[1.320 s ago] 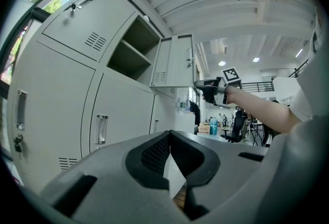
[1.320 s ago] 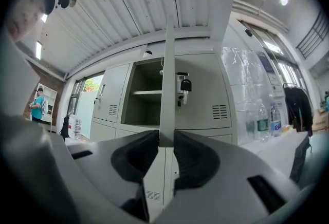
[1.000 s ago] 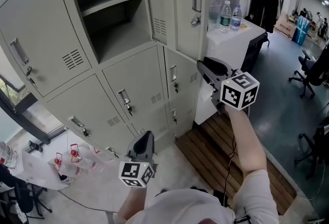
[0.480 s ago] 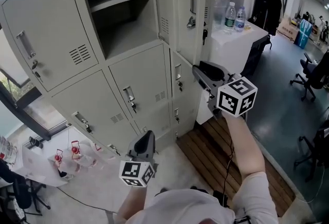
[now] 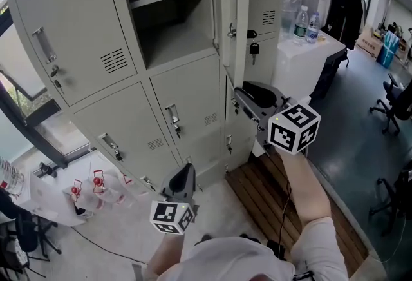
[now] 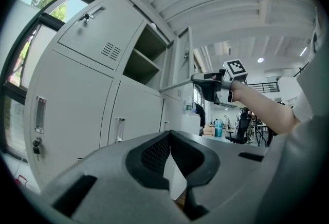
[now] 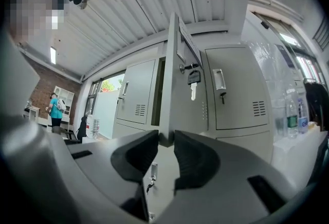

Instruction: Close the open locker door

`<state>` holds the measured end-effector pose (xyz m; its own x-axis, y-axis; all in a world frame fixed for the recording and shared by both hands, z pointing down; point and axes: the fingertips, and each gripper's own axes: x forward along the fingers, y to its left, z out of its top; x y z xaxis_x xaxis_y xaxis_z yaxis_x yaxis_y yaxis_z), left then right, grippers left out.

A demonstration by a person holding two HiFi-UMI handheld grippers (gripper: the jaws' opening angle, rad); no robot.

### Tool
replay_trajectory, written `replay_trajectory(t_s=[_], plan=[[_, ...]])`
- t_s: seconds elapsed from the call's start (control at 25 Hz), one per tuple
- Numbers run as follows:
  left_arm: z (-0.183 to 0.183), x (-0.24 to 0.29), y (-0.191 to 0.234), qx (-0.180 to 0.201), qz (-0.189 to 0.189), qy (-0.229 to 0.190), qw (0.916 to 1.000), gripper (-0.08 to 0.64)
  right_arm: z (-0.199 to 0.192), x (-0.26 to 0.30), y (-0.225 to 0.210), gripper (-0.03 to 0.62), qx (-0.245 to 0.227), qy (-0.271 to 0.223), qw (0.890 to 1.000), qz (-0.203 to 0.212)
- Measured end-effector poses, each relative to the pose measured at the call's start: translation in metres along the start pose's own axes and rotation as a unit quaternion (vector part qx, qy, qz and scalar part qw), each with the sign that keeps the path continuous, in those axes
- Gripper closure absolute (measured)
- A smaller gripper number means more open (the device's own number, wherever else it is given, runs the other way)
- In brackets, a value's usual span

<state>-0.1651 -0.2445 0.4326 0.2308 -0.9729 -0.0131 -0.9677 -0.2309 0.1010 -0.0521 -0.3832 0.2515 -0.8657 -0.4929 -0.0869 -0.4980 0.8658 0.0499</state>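
The grey locker bank fills the head view, with one upper compartment (image 5: 170,9) standing open and a shelf inside. Its open locker door (image 5: 243,15) shows nearly edge-on, a key (image 5: 254,49) hanging from its lock. My right gripper (image 5: 243,96) reaches to the door's bottom edge. In the right gripper view the door's lower corner (image 7: 166,138) sits pinched between the pads of the right gripper (image 7: 166,143). My left gripper (image 5: 183,178) hangs low in front of the lower lockers, jaws shut and empty, as the left gripper view shows (image 6: 169,135).
To the right of the lockers stands a white table (image 5: 302,48) with water bottles (image 5: 300,20). A wooden pallet (image 5: 264,189) lies on the floor under my right arm. Office chairs (image 5: 399,96) are at far right. A small table with red items (image 5: 96,183) is at lower left.
The door has swung left toward the open compartment, from facing me to nearly edge-on. My right gripper moved left and a little down with it. The left gripper stayed put.
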Motion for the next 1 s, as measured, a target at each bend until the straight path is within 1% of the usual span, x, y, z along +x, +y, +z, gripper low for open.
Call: replay_trajectory(t_s=[0.44,0.76,1.0], plan=[[0.002,-0.02,0.039,-0.001,0.039,-0.004,0.9992,0.552,0.0,0.048,0.044,0.5,0.0,-0.002,0.998,0.057],[0.003,-0.029,0.066,-0.001,0.066,-0.004,0.9978,0.552,0.001,0.081,0.06,0.5,0.005,-0.009,0.997,0.078],[0.005,-0.032,0.082,0.0,0.077,-0.006,0.997,0.552,-0.001,0.106,0.071,0.5,0.012,-0.013,0.996,0.093]])
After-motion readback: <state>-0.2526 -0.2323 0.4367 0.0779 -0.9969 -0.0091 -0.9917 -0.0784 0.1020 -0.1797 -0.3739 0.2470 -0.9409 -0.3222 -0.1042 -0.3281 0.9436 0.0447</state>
